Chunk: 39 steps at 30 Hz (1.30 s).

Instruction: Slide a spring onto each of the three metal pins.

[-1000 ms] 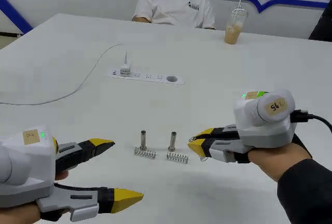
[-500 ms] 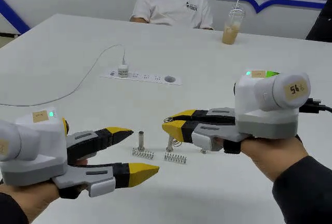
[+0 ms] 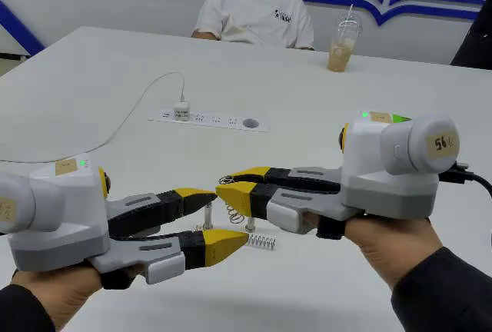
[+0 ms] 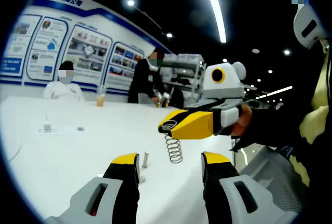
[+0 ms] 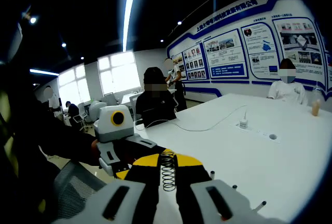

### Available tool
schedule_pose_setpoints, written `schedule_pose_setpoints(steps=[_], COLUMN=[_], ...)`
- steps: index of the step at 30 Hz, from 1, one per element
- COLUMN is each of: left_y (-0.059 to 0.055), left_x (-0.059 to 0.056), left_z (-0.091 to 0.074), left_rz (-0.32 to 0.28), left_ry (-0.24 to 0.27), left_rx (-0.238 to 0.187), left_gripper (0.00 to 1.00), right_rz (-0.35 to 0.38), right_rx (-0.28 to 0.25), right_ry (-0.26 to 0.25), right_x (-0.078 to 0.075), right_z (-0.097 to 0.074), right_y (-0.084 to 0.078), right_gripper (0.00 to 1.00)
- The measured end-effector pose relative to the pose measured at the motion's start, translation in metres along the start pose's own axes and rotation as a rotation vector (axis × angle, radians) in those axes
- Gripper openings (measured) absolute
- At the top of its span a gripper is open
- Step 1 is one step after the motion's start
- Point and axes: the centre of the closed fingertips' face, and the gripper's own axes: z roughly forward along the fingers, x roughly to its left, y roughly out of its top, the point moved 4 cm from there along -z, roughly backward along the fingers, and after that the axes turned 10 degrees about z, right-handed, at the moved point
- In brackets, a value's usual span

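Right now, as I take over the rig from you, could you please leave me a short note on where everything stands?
Left gripper: open, holding nothing, jaws pointed at the pins.
Right gripper: shut on a spring, which hangs from its tips above the table.
Pins: the head view shows two upright, a left pin and a right pin, both bare. A loose spring lies on the table by the right pin.
Done: one spring is picked up; none is on a pin.
Left: thread the held spring onto a pin, then do the others.
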Motion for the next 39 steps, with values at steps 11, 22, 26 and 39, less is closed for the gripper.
schedule_pose_setpoints(steps=[11,22,26,39], left_y=[0.004,0.001,0.001,-0.007], left_x=[-0.003,-0.005,-0.005,-0.007], left_z=[0.001,0.0,0.0,0.003], left_rz=[0.028,0.084,0.095,0.143], left_ry=[-0.009,-0.024,-0.024,-0.025], left_rx=[-0.026,-0.016,-0.016,0.018], left_gripper=[0.28,0.12,0.12,0.15], right_rz=[-0.002,-0.01,-0.016,-0.04], right_rx=[0.008,0.013,0.017,0.017], right_ry=[0.011,0.004,0.0,-0.016], right_x=[0.005,0.005,0.003,0.001], right_z=[0.0,-0.001,-0.003,-0.006], right_y=[-0.007,-0.008,-0.009,-0.011], right_gripper=[0.12,0.12,0.12,0.11])
